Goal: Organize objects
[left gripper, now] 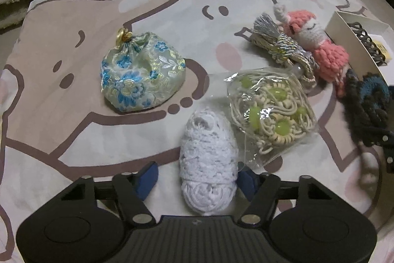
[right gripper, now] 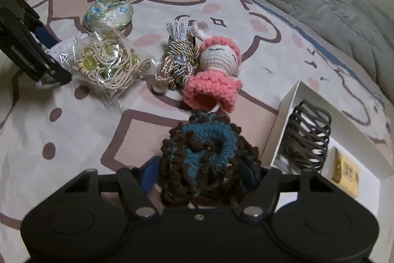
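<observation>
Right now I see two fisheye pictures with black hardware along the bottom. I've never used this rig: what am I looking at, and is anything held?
No robot arm here: a person holds one two-finger gripper in each hand, each with a camera looking along its fingers. The black shape at the bottom is the gripper itself.

Left view: the left gripper has a white lace roll between its blue fingers; the left one looks clear of it, so no firm hold yet.

Right view: the right gripper straddles a blue-brown crochet piece; whether it is pinched I cannot tell.

On the bedsheet also lie a floral pouch, a bag of beaded cord, a tassel and a pink doll. The white box holds a dark hair clip.
</observation>
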The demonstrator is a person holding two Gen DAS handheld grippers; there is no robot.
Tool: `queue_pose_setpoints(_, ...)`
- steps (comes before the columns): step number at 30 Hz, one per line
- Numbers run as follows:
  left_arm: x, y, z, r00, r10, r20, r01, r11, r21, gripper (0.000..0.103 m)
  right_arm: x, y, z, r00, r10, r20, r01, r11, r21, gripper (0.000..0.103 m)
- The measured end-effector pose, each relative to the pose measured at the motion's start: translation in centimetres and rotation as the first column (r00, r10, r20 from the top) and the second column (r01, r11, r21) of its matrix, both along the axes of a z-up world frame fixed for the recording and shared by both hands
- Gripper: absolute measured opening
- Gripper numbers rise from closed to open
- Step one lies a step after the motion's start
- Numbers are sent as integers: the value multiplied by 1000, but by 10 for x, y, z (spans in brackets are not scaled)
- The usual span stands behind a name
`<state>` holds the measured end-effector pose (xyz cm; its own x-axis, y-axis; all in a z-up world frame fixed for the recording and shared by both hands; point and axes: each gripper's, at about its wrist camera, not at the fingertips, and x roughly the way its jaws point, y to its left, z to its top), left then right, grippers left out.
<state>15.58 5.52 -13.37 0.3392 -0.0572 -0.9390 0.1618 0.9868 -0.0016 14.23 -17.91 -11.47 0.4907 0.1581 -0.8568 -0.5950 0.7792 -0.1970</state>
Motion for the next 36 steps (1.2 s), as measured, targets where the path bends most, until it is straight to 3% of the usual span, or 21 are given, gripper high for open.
queue_pose_setpoints(2,1,1,2,1000,9,-2,-9,1000,-21,48,1,0,-1,1000,-3,-10,3,1000,8,62)
queue_pose_setpoints(5,2,5,6,999,34,-18,-34,998,-47,43,3,-1,0,1000,-11,-24,11,1000,22,53)
queue_pose_setpoints(11,-4,13,19,996,86,-11,-86,994,-72,41,1,-7,8,999,-30,-37,32,998,54,46)
queue_pose_setpoints(19,-19,28,52,980,174,96,-160,977,-138,41,-5,-20,37,996,-93,-2,92,983,158,45)
queue_pose_setpoints(36,-47,-7,113,947,195,254,-122,953,-278,41,-26,-58,98,962,-254,103,200,907,370,45)
